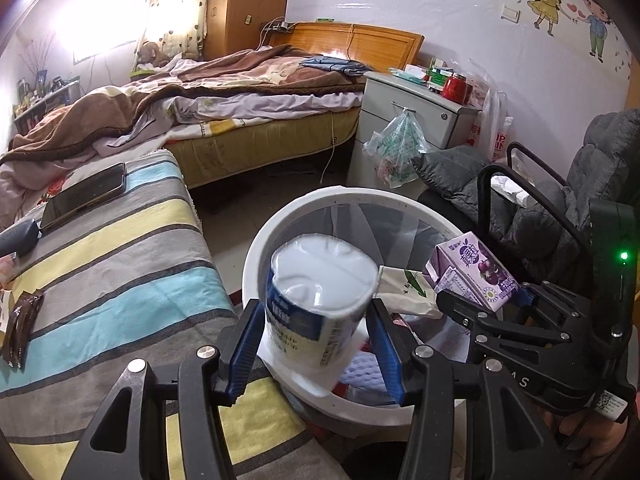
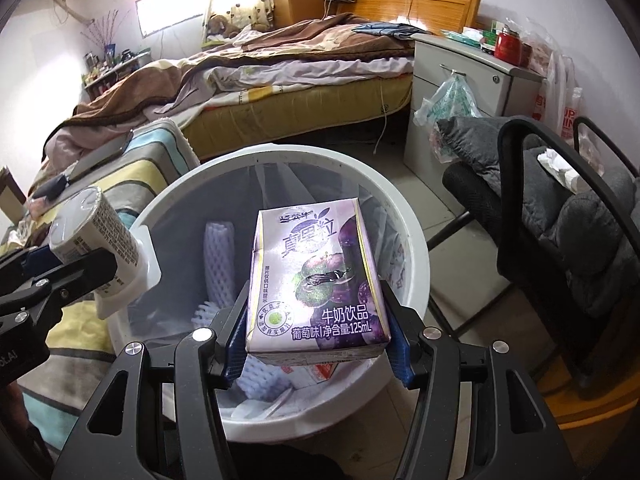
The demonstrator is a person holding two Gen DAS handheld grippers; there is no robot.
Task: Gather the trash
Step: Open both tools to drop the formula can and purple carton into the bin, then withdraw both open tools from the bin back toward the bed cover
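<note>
My left gripper (image 1: 316,344) is shut on a white and blue yogurt cup (image 1: 316,300) with a foil lid, held over the near left rim of the white trash bin (image 1: 360,196). My right gripper (image 2: 316,340) is shut on a purple grape milk carton (image 2: 316,280), held over the open bin (image 2: 416,256). The carton also shows in the left wrist view (image 1: 472,272), and the cup in the right wrist view (image 2: 96,236). The bin holds a clear liner, white foam netting (image 2: 219,256) and paper scraps.
A striped cloth surface (image 1: 120,264) on the left holds a phone (image 1: 84,196) and brown wrappers (image 1: 22,328). A bed (image 1: 240,92) and a grey nightstand (image 1: 404,120) stand behind. A black chair with a grey cushion (image 2: 580,224) is at the right.
</note>
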